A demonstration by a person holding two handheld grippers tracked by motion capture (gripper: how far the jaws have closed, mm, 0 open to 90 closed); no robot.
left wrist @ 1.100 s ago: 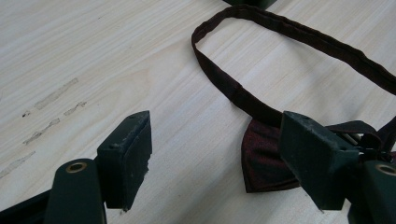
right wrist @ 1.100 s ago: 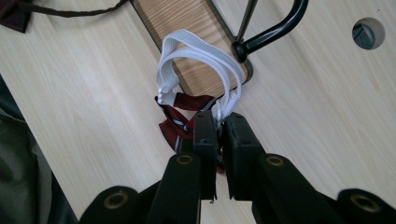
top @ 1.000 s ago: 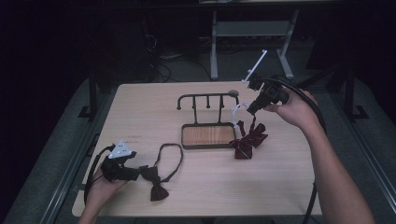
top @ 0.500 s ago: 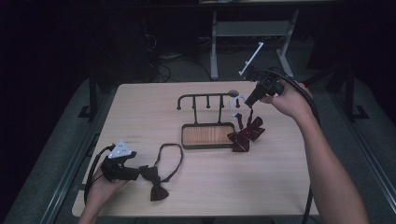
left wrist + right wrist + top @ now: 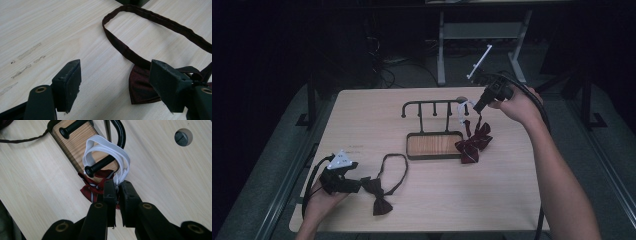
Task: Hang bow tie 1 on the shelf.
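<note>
Seemingly red-striped bow tie [image 5: 473,143], white elastic [image 5: 110,150]

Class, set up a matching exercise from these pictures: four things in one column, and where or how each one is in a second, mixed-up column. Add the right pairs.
Things
1. white elastic band
2. striped bow tie
3. plain dark bow tie
4. left tongs

Places or states
A. flat on the table, near the person's left hand
B. open, nothing gripped
C. looped over a peg of the rack
D. dangling under the right tongs, beside the rack's wooden base

Pairs: 1-C, 2-D, 3-A, 4-B
</note>
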